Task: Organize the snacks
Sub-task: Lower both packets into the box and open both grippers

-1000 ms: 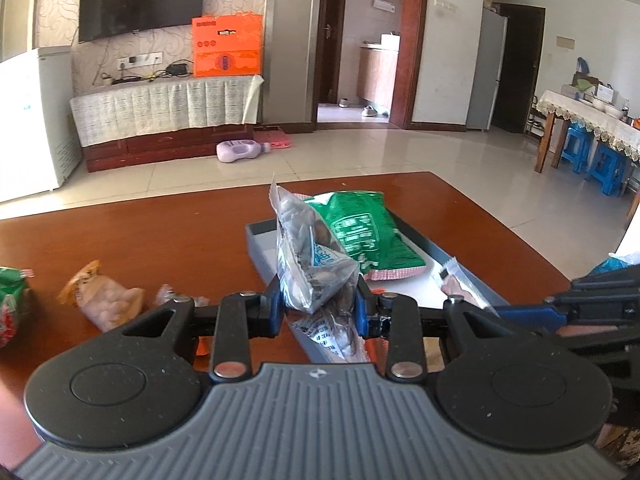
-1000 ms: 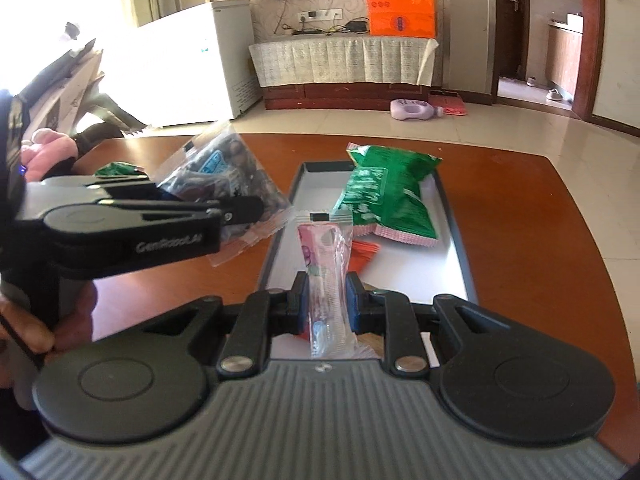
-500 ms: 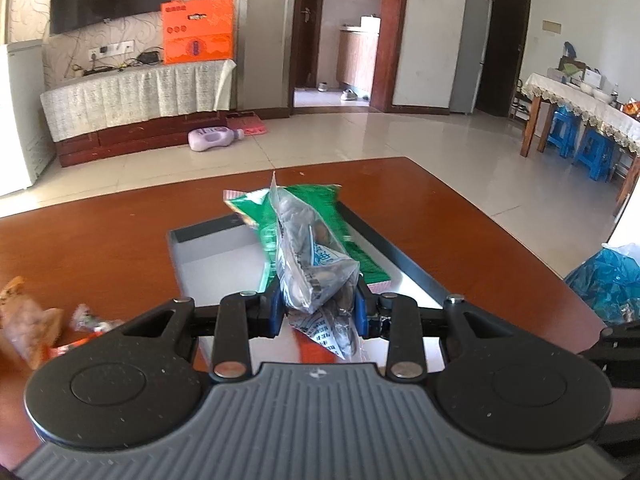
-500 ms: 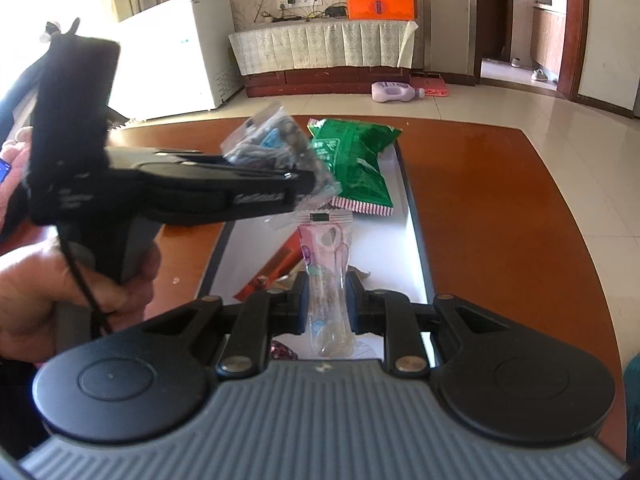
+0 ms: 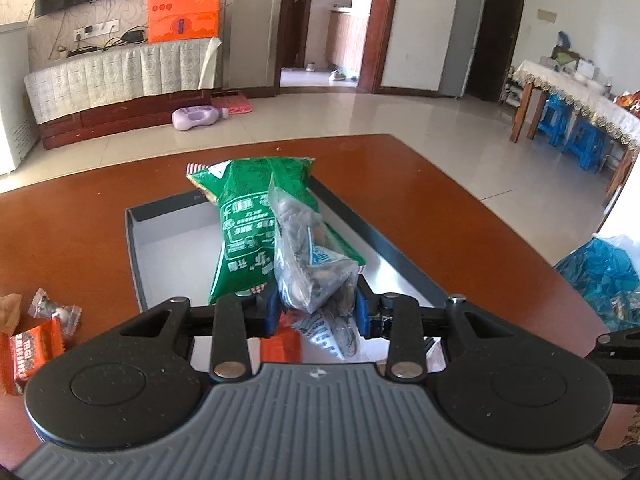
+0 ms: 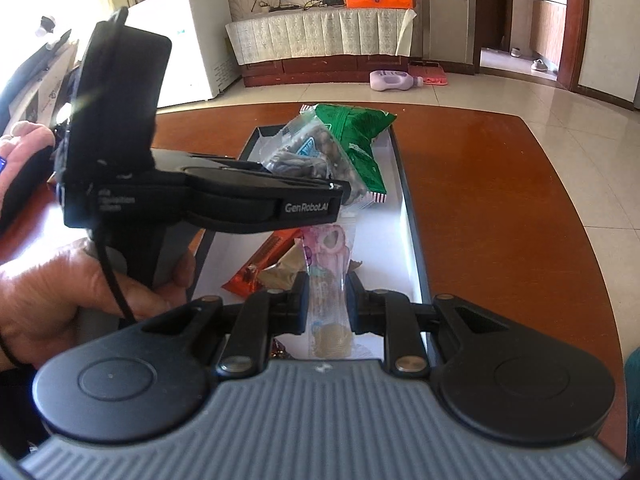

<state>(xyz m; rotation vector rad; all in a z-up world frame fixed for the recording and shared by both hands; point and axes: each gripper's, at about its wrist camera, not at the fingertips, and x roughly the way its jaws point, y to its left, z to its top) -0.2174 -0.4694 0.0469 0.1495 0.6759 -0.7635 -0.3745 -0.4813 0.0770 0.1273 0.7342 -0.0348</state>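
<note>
The tray (image 5: 136,248) lies right under my left tongs (image 5: 316,312), which pinch the nut bag (image 5: 308,272); my right tongs (image 6: 328,300) pinch the pink packet (image 6: 330,256).

The left gripper (image 5: 316,312), carrying its clear bag of nuts (image 5: 310,264), now hangs over the tray (image 5: 134,248) above the green packet (image 5: 244,224), having come from the tray's left edge.

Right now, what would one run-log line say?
left claw: grips clear nut bag over tray | right claw: grips pink packet | green bag: in tray
</note>
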